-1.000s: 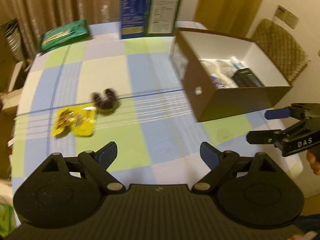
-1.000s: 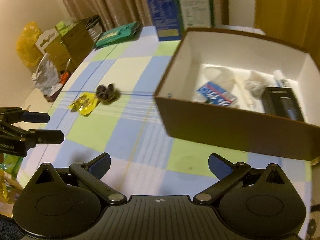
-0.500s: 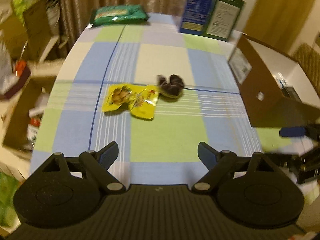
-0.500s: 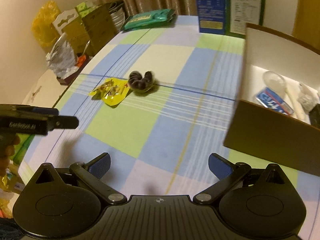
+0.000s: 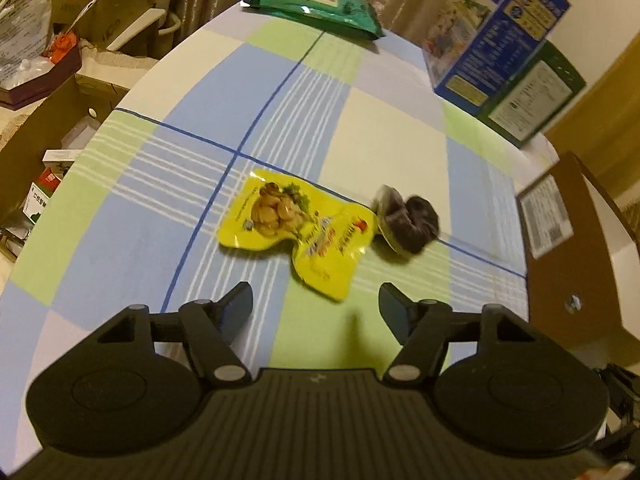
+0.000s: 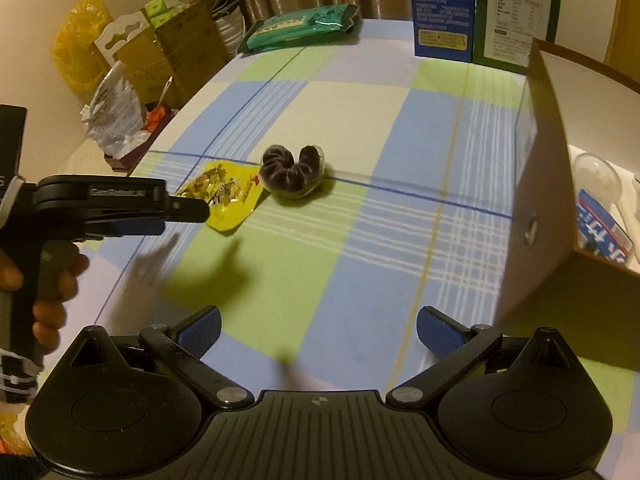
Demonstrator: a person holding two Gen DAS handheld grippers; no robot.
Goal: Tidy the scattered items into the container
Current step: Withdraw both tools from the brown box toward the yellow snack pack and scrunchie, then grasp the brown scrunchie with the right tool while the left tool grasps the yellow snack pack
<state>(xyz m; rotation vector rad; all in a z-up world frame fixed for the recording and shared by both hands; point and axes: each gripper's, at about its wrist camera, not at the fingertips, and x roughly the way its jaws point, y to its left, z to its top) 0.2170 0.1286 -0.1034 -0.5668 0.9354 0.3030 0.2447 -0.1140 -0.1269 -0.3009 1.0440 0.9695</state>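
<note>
A yellow snack packet [image 5: 296, 232] lies flat on the checked tablecloth, with a dark curled scrunchie-like item [image 5: 408, 220] touching its right end. My left gripper [image 5: 316, 304] is open and empty, hovering just short of the packet. In the right wrist view the packet [image 6: 228, 196] and the dark item [image 6: 292, 172] lie mid-table, and the left gripper [image 6: 180, 214] comes in from the left, over the packet's near edge. My right gripper [image 6: 318, 328] is open and empty, well back from both. The cardboard box [image 6: 540, 184] stands at the right with several items inside.
A green packet [image 5: 316, 0] lies at the table's far edge. Two upright cartons, blue [image 5: 492, 28] and green [image 5: 532, 96], stand at the far right. The box's brown wall [image 5: 576, 264] is close on the left gripper's right. Cluttered boxes and bags [image 6: 132, 60] stand beyond the left table edge.
My left gripper has swung left from the box and closed in on the yellow packet. My right gripper has turned left too, so the box has slid to the right edge. Both stayed open.
</note>
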